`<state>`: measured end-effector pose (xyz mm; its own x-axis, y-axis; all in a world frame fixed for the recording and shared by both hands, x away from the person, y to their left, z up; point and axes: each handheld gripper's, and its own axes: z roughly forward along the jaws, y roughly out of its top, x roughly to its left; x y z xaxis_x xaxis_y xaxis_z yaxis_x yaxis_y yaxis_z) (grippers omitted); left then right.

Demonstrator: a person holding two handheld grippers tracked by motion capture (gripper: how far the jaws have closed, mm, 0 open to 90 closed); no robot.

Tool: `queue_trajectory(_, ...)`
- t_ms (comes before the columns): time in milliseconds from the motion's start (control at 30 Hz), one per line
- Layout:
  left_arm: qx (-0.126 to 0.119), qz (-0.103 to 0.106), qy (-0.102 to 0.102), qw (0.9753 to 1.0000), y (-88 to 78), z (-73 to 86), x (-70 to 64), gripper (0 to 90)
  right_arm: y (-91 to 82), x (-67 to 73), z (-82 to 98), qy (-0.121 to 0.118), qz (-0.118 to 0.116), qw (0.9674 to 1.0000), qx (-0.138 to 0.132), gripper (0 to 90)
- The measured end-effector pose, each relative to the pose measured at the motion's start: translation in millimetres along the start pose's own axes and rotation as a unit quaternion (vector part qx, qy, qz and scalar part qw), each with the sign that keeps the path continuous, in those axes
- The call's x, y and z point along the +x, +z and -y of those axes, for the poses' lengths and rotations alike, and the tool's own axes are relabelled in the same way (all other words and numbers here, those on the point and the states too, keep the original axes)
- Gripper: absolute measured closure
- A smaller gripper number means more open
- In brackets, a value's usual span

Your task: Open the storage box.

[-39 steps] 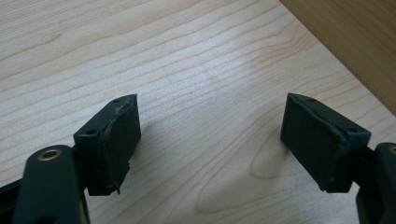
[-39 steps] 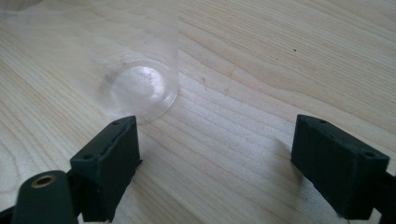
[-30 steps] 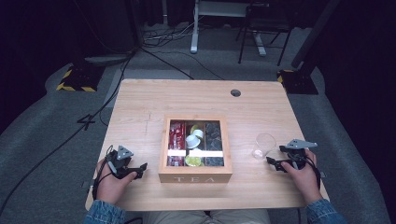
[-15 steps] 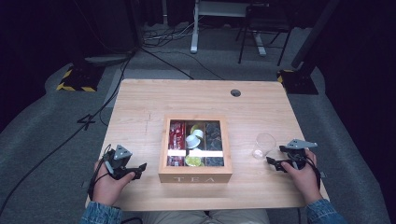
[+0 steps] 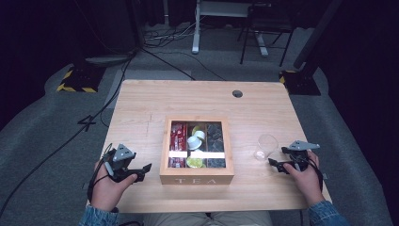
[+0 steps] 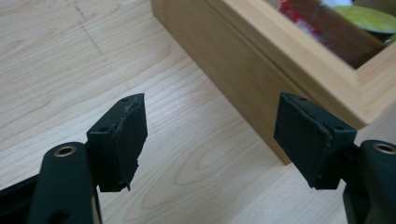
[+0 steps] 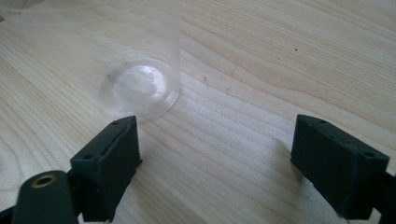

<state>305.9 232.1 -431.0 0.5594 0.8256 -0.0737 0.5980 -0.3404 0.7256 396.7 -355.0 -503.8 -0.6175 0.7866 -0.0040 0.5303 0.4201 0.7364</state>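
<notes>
The wooden table (image 5: 141,113) takes up the middle of the high view, bare across its upper half except for a small round hole (image 5: 237,93) at upper right. In the centre of the frame sits the tea box (image 5: 196,175), an open wooden tray split into compartments that hold red packets (image 5: 178,137), a white pod (image 5: 194,141) and dark and yellow-green pods. It looks stiff and fairly heavy, so it should slide rather than tip; its thick rim gives a sound hold.

To the right of the box, well apart from it, stands a clear plastic cup (image 5: 266,147), upright and seemingly empty. It is probably light, thin-walled and slippery, easy to knock over or crush, so it is best taken low on the wall with gentle pressure.

The right gripper (image 5: 278,165), at lower right, points at the cup; in the right gripper view its jaws stand wide with nothing between them, the cup's base (image 7: 140,91) just beyond the left jaw. The left gripper (image 5: 143,170), at lower left, has just been closing a little, yet its jaws stand wide and empty, with the box's corner (image 6: 280,100) just ahead.

Both hands work near the table's bottom edge; open room lies either side of the box and above it.
</notes>
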Motion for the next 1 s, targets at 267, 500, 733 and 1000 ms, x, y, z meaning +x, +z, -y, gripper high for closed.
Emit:
queue_trajectory(267,-0.013,0.036,0.008,0.9992,-3.8,-8.9,-20.3,25.6,-0.3,0.7,0.4,0.0,0.001,1.0,-0.001,15.4)
queue_trajectory(500,-0.034,0.069,0.017,0.9969,-2.8,-11.3,-37.4,25.0,-0.3,0.7,0.4,0.0,0.0,1.0,-0.001,15.4)
queue_trajectory(733,-0.028,0.085,0.031,0.9955,8.1,-3.7,-38.9,22.5,-0.3,0.7,0.4,0.0,0.0,1.0,0.0,15.5)
queue_trajectory(1000,-0.001,0.098,0.05,0.9939,19.8,4.5,-42.2,33.6,-0.3,0.7,0.4,0.001,0.001,1.0,-0.001,15.4)
